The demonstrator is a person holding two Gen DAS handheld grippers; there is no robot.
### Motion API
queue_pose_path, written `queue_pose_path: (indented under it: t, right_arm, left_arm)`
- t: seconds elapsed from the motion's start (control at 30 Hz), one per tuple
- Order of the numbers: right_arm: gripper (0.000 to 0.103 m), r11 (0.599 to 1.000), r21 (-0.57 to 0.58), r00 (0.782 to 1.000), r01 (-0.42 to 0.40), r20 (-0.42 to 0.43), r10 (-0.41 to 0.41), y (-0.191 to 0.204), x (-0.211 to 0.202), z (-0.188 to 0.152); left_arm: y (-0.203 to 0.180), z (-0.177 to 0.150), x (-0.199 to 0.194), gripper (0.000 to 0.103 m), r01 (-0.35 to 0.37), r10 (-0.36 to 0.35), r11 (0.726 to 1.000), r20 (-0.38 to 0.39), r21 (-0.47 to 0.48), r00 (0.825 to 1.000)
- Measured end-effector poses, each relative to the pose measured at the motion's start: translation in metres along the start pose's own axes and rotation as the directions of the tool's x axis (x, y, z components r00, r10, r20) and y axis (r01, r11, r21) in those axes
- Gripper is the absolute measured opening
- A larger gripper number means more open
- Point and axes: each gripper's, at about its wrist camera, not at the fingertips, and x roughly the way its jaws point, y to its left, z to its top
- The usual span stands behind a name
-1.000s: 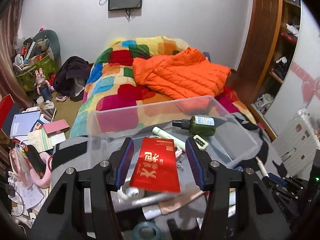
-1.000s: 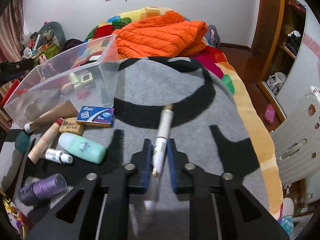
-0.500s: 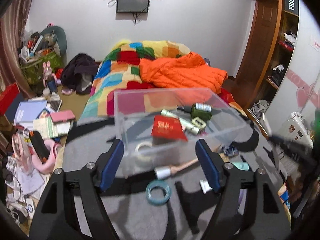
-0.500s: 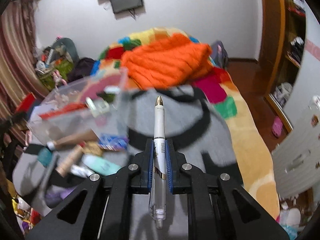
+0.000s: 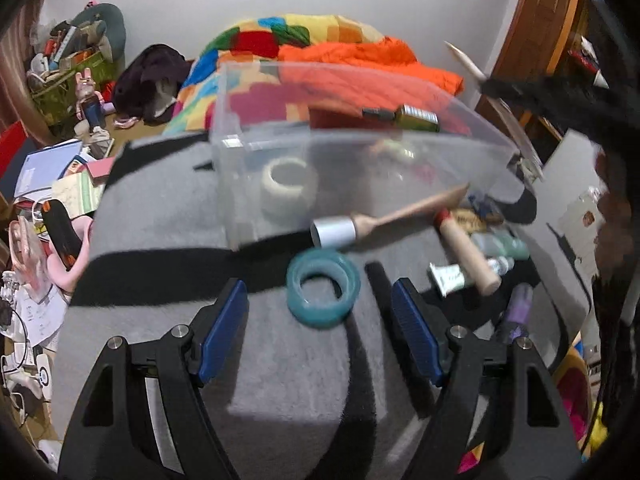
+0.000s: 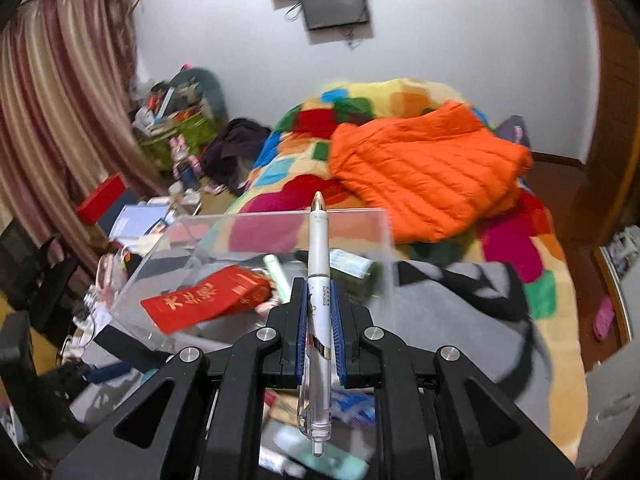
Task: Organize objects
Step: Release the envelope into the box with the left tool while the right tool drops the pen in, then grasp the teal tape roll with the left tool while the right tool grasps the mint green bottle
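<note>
The right claw [image 6: 320, 320] is clamped on a white pen [image 6: 319, 264], whose gold tip points up and forward over the clear plastic bin [image 6: 256, 236]. Inside that bin lie a red envelope [image 6: 208, 298] with gold characters, a pale tube and a green bottle. The left claw [image 5: 320, 336] stands wide apart and holds nothing, low over the grey blanket [image 5: 168, 208] on the bed. Just ahead of it lies a teal tape roll [image 5: 323, 288]; beyond, a white tape roll [image 5: 289, 188] sits in the bin, with several tubes [image 5: 404, 216] just outside its near wall.
</note>
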Motion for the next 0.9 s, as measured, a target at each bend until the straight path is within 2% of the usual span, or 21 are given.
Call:
queue_pose_path:
  t: [0.17,0.27,0.37,0.53,0.67,0.73,0.83,0.9]
  right_arm:
    - [0.01,0.997,-0.078,0.998,0.011,-0.063,-0.016,0.019,0.039,0.008]
    - [0.01,0.994,-0.102,0.995,0.04,-0.09,-0.049,0.024,0.059,0.009]
    - [0.01,0.993,-0.112,0.991,0.023,-0.128,-0.037,0.025,0.071,0.009]
    - [0.011,0.987,-0.159,0.984,0.028,-0.17,-0.055,0.029,0.071,0.0]
    - [0.027,0.989,-0.145,0.988,0.002,-0.153,-0.024,0.024,0.046,-0.006]
    - [0.034,0.991,-0.132,0.992,-0.02,-0.123,0.003,0.018,0.025,-0.011]
    - [0.046,0.992,-0.124,0.997,-0.013,-0.078,0.003,0.012,-0.002,-0.019]
    - [0.061,0.992,-0.128,0.999,0.013,-0.03,-0.017,0.006,-0.023,-0.03]
  left_arm:
    - [-0.008,-0.005,0.007,0.073,-0.031,0.03,0.999,0.006,0.031,1.0]
    - [-0.009,-0.004,0.009,0.065,-0.047,0.047,0.998,0.016,0.031,0.999]
    - [-0.006,-0.002,0.01,0.057,-0.05,0.05,0.999,0.03,0.011,0.998]
    - [0.001,-0.004,0.006,0.04,-0.036,0.038,0.999,0.053,-0.038,0.998]
    - [0.002,-0.007,0.001,0.039,-0.033,0.035,0.999,0.062,-0.042,0.997]
    - [0.002,-0.009,-0.001,0.039,-0.032,0.035,0.999,0.064,-0.041,0.997]
    - [0.002,-0.013,-0.006,0.038,-0.034,0.037,0.998,0.066,-0.048,0.997]
    - [0.002,-0.015,-0.009,0.038,-0.032,0.036,0.998,0.068,-0.054,0.997]
